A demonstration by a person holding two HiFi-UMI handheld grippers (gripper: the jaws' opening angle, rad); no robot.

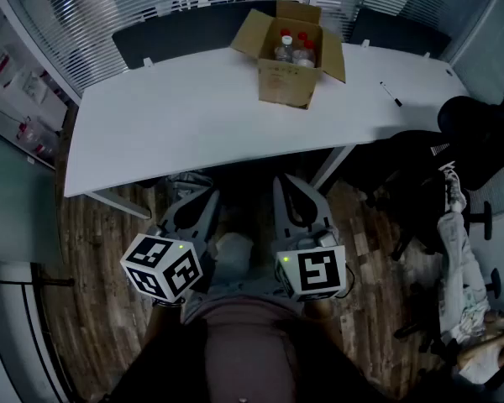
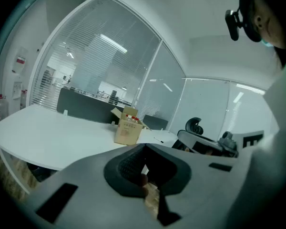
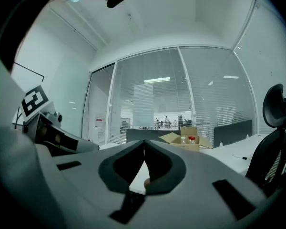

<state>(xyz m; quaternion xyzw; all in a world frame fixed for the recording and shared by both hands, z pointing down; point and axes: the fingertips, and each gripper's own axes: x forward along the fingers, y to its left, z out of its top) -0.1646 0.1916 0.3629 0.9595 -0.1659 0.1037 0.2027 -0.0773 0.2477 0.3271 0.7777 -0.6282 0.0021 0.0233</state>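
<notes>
Jaws of left gripper (image 1: 205, 203) and right gripper (image 1: 289, 193) are pressed together, empty. The cardboard box (image 1: 287, 81) is placed well ahead, nearer the right gripper.

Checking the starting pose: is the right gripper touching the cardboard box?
Apart. The head view shows the right gripper low by the person's body, with white table between it and the cardboard box.
</notes>
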